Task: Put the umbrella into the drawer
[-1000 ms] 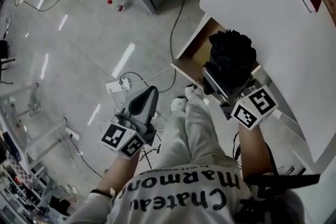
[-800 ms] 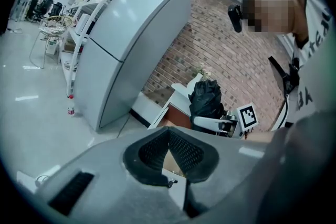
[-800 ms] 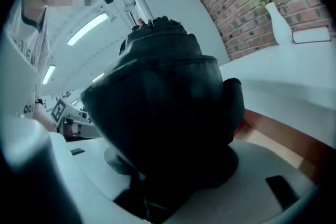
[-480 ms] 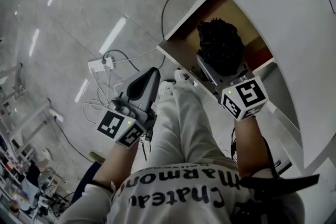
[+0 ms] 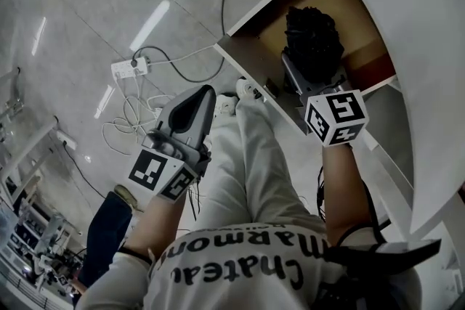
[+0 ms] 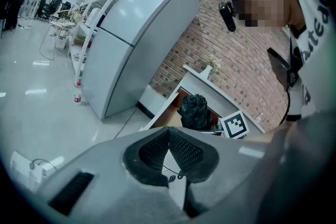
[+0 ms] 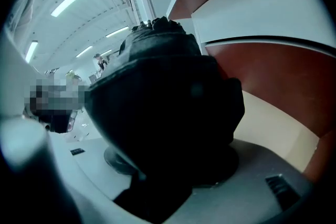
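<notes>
The right gripper (image 5: 299,82) has its jaws clamped wide around a black folded umbrella (image 5: 314,40), whose bunched cloth fills the right gripper view and hides the pads. The umbrella sits over the open drawer (image 5: 265,36) of the white desk (image 5: 407,3), above the drawer's pale wooden bottom; whether it touches that bottom cannot be told. The left gripper (image 5: 205,94) is held well apart from the drawer, beside the person's trouser leg (image 5: 251,156). Its jaws are together at the tips with nothing between them. A power strip (image 5: 125,69) with looped cables lies on the floor beyond it.
</notes>
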`<state>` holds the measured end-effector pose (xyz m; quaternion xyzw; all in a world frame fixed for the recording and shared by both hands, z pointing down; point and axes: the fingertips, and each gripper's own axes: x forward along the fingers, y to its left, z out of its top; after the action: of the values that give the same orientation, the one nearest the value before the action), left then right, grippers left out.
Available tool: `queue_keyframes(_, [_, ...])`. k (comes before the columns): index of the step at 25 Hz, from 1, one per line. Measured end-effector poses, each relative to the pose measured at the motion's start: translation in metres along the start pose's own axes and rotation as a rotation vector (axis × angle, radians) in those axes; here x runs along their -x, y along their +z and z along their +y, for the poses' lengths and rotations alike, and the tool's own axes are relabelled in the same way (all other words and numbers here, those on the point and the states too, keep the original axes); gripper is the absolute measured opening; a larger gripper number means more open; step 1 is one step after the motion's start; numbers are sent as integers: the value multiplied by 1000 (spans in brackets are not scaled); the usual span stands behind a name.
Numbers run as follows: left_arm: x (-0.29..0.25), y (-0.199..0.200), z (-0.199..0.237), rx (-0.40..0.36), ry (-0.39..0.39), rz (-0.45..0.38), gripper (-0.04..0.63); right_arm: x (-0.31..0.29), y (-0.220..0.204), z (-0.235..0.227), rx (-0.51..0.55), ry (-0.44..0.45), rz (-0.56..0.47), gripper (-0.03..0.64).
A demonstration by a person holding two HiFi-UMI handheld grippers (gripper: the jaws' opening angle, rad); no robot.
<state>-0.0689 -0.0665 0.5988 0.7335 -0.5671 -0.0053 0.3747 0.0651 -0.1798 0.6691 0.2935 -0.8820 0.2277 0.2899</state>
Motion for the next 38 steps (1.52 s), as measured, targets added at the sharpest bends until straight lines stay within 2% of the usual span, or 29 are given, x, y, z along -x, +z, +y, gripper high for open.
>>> queue_keyframes(7, [-2,-6,10,19,23,2,15,-15,-17,-11,22,-25,36,247])
queue_keyframes(20, [-9,5,9,27,25,-2,15,-28,-21,-38,-101,-72,74,247])
queue_keyframes(32, [-14,12,6,79,0,-35,15,-34,-43,-42,-41,-132,182,247])
queue_keyframes(38, [-12,1,14,67,14,5,15,-40,-48,-48,-60,-155,202,247])
